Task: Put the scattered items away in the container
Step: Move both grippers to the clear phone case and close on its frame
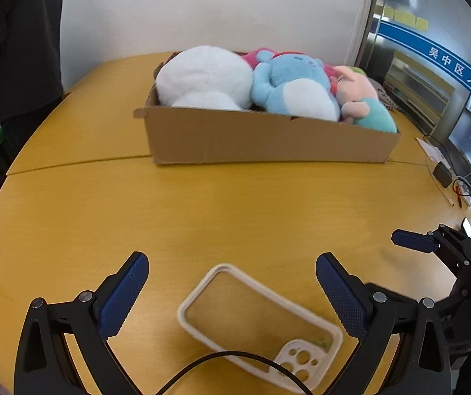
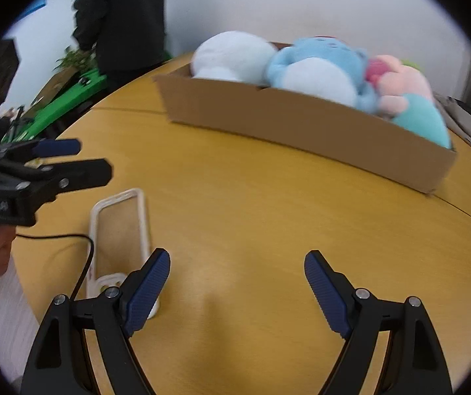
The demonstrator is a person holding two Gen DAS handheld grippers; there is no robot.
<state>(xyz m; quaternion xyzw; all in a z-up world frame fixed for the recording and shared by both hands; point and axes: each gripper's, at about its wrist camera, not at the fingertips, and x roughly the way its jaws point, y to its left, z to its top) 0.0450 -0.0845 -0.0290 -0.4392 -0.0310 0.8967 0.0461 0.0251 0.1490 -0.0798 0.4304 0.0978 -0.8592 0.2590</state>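
A cardboard box (image 1: 268, 141) stands at the far side of the yellow table and holds a white plush (image 1: 202, 79), a blue plush (image 1: 294, 89) and a pink and teal plush (image 1: 363, 102). The box (image 2: 301, 125) also shows in the right wrist view. A clear phone case with a white rim (image 1: 258, 322) lies flat on the table between the fingers of my open left gripper (image 1: 232, 279). The case (image 2: 120, 237) lies left of my open, empty right gripper (image 2: 237, 275). The left gripper (image 2: 67, 158) shows at the left of the right wrist view.
A black cable (image 1: 235, 362) runs over the case's near end. A person in black (image 2: 120, 16) stands by the table's far left edge beside green items (image 2: 67, 98). Cables and small devices (image 1: 446, 177) lie at the right edge.
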